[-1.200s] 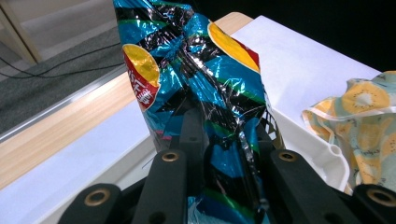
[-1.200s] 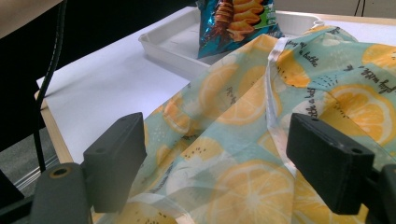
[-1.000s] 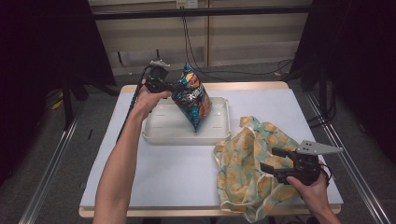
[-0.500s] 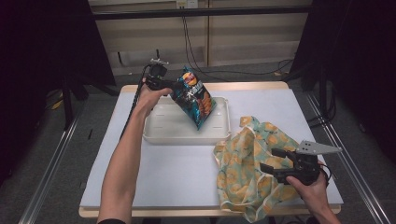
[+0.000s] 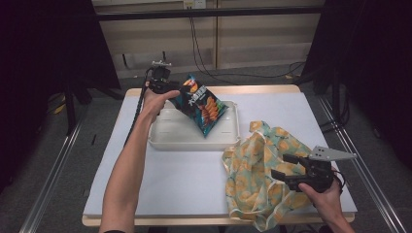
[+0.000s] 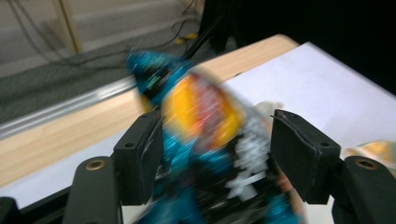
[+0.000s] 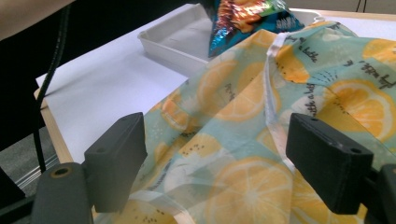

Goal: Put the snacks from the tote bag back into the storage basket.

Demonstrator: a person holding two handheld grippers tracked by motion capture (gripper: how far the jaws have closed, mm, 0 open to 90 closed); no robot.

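Left gripper [image 5: 176, 92] has just been opening its jaws; in the left gripper view we see the snack bag [image 6: 205, 154] between the pads with a gap on the far side, so we read it as let go or nearly so. Motion blur keeps us from telling whether the near pad touches the film. From the high view the bag [image 5: 200, 105] hangs tilted over the white tray [image 5: 194, 141], top corner by the jaws, lower end down inside the tray.

Right gripper [image 5: 293, 171] sits wide open over the lemon-print cloth bag [image 5: 262, 174] at the table's near right corner, gripping nothing; fabric lies between and under the jaws [image 7: 224, 182].

Risks as we judge them: the bag leans toward the tray's right wall, so on release it could tip across the rim or slide out toward the cloth. Slick film may also catch on one pad and get dragged as the hand pulls away. The right jaws could snag loose fabric.

Writing: the snack bag's print is too blurred to read. The cloth carries small script near the lemon slices; we can't make out the words.
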